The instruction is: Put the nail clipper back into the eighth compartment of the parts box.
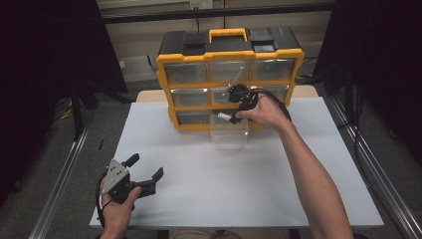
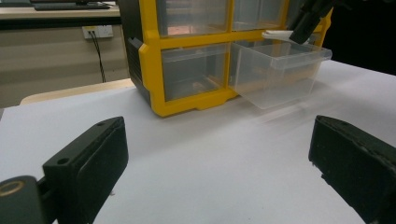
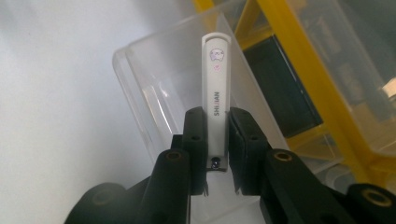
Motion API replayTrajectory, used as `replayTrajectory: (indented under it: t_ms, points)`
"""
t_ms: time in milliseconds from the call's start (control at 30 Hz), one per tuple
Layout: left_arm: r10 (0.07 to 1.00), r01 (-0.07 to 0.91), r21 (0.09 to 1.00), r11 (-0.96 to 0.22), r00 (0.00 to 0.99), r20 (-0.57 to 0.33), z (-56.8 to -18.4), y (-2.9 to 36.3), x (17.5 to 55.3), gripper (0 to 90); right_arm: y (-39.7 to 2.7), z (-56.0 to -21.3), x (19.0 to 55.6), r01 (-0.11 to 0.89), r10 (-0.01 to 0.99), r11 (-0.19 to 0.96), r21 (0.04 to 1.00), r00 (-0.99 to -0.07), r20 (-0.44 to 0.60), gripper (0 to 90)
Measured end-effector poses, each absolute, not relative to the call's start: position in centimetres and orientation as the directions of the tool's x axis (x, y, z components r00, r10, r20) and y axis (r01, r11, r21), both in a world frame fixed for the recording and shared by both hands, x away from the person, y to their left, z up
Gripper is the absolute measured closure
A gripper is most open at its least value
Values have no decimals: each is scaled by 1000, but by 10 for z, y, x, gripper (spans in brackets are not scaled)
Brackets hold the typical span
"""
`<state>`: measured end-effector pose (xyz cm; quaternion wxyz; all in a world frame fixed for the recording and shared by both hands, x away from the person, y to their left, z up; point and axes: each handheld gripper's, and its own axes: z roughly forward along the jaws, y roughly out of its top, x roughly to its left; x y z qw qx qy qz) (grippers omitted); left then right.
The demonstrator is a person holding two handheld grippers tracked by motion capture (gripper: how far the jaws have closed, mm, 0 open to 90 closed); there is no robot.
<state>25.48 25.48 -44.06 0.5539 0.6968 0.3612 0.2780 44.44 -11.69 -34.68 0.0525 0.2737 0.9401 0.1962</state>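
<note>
A yellow and black drawer cabinet [image 1: 230, 59] stands at the back of the white table. Its bottom middle clear drawer [image 1: 229, 132] is pulled out. My right gripper [image 1: 236, 113] hangs over that drawer, shut on a slim white stick-shaped case [image 1: 224, 117]. In the right gripper view the case [image 3: 216, 88] points out from between the jaws [image 3: 217, 140], above the drawer [image 3: 154, 88], with small printed letters on it. My left gripper [image 1: 146, 167] rests open at the table's front left with nothing in it. Its own view [image 2: 217, 135] looks toward the cabinet [image 2: 149, 56], the drawer [image 2: 275, 70] and the case [image 2: 280, 34].
The cabinet's other clear drawers [image 1: 186, 72] are pushed in. White table surface [image 1: 224, 179] stretches between the two grippers. Metal rails [image 1: 59, 179] run along both sides of the table, with dark curtains beyond.
</note>
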Motion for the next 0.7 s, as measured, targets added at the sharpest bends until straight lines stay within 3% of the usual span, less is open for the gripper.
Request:
replayTrajectory:
  t_ms: [700]
  points:
    - [810,206,971,-125,586,-20,-441,254,255,47,-119,-368,446,513,544,766,387,-838,34,775]
